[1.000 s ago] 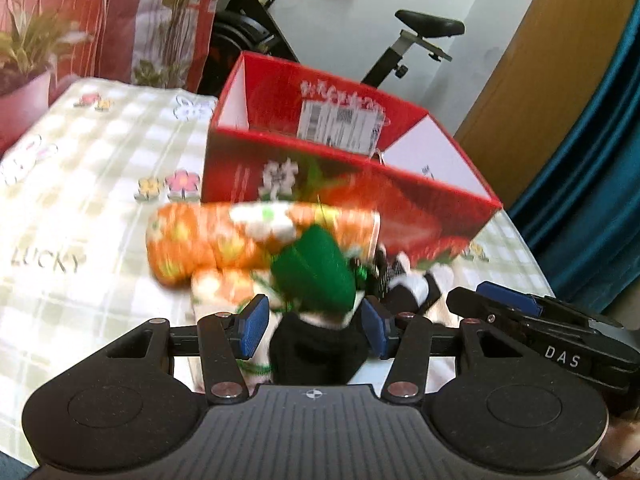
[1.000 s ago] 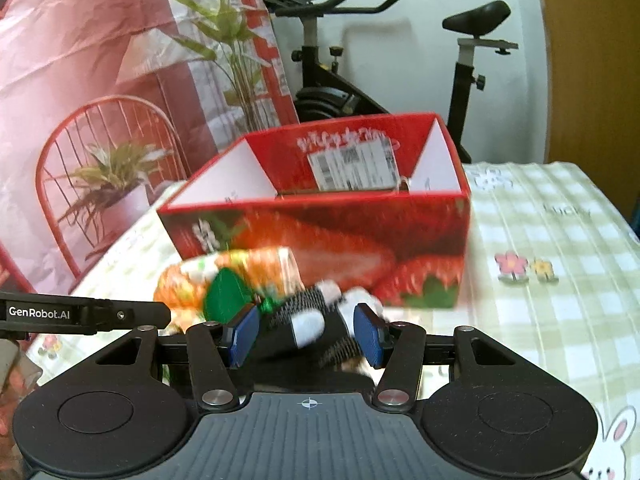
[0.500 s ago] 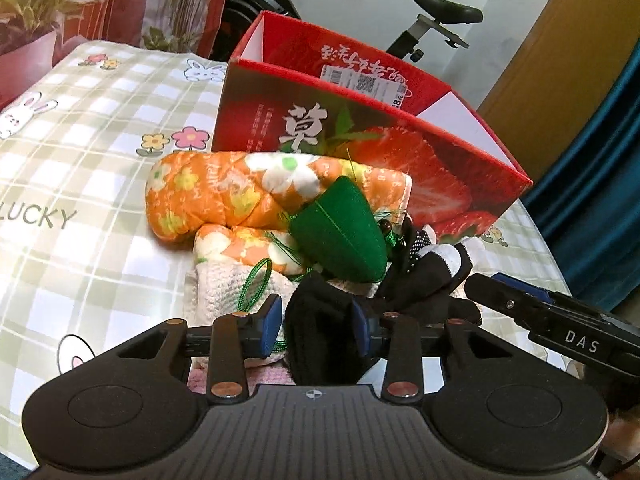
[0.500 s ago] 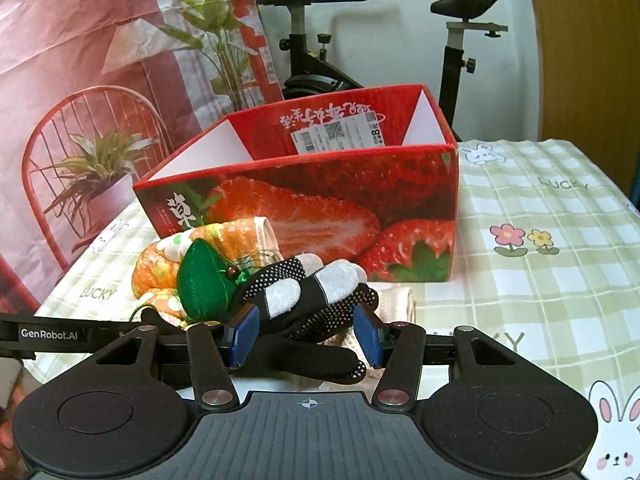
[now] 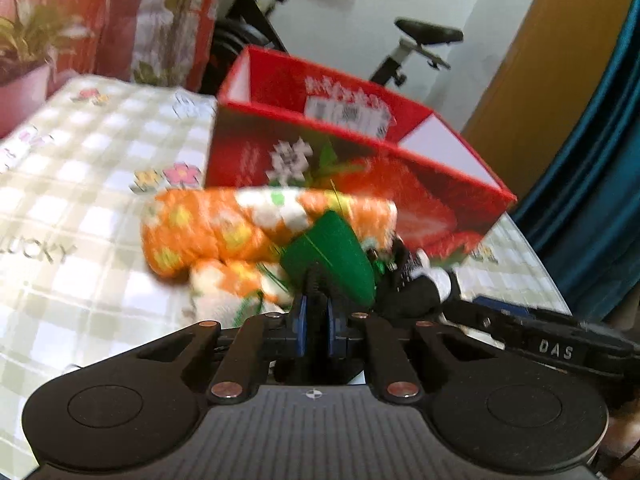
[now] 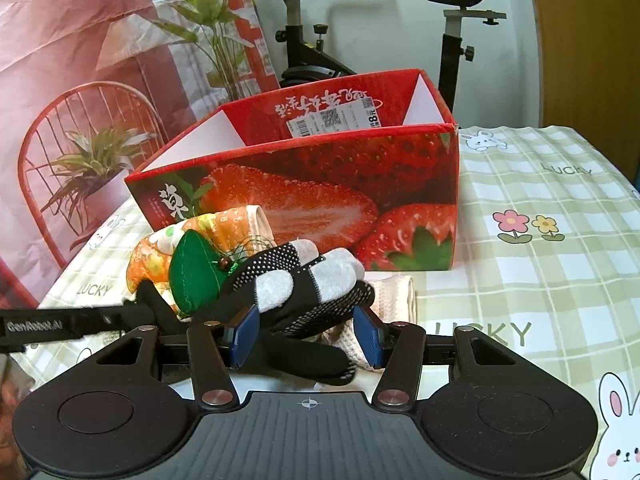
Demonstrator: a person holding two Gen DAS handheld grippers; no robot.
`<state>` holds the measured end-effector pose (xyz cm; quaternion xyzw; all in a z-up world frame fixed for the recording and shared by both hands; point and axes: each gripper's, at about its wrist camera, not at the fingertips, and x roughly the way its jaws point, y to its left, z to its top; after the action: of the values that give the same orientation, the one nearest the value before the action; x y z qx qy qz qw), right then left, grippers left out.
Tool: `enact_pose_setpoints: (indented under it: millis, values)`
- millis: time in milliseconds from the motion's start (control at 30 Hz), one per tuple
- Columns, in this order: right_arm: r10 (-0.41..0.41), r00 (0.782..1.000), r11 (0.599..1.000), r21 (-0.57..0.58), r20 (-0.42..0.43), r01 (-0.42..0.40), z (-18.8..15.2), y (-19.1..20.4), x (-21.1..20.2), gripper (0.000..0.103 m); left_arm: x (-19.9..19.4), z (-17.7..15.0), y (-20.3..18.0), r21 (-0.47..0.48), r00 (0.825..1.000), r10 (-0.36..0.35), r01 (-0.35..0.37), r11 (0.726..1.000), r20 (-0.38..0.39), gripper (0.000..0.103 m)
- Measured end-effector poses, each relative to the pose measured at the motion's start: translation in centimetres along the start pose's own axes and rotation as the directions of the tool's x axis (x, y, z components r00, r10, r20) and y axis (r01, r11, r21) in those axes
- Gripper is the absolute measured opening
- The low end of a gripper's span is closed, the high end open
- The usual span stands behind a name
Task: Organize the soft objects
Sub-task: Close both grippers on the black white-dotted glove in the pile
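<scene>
Checked tablecloth (image 6: 540, 208), glove (image 6: 304, 280) between right gripper (image 6: 306, 330) jaws

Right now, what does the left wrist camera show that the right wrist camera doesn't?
Only the left wrist view shows the left gripper with its jaws shut on a thin strip of black fabric, and the teal curtain at the right edge. Only the right wrist view shows the right gripper with jaws apart around the black and grey glove, the white cloth under it, and the bunny prints. Both show the strawberry box, the orange floral roll, the green leaf-shaped pouch, the checked tablecloth and the exercise bike.
</scene>
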<state>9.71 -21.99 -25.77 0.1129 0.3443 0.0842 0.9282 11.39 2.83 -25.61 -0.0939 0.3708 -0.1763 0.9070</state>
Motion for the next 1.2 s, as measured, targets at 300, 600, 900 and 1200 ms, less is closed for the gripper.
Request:
enact_pose_setpoints:
  millis: [300, 600, 900, 1200]
  values:
    - [0.023, 1.000, 1.000, -0.004, -0.006, -0.023, 0.4, 0.3, 0.4, 0.049, 0.3, 0.0, 1.1, -0.038, 0.998, 0.052, -0.052, 0.998, -0.021, 0.011]
    - [0.046, 0.999, 0.999, -0.004, -0.019, -0.046, 0.5, 0.9, 2.1, 0.056, 0.9, -0.6, 1.6, -0.041, 0.997, 0.067, -0.069, 0.997, -0.039, 0.012]
    - [0.091, 0.994, 0.996, -0.007, -0.059, -0.091, -0.5, 1.1, 2.9, 0.023, 1.3, -0.9, 1.5, -0.041, 0.996, 0.068, -0.070, 0.997, -0.048, 0.012]
    - [0.105, 0.992, 0.994, -0.016, -0.067, -0.106, -1.1, 1.1, 2.8, 0.015, 1.5, -1.0, 1.6, -0.052, 0.996, 0.067, -0.070, 0.996, -0.054, 0.013]
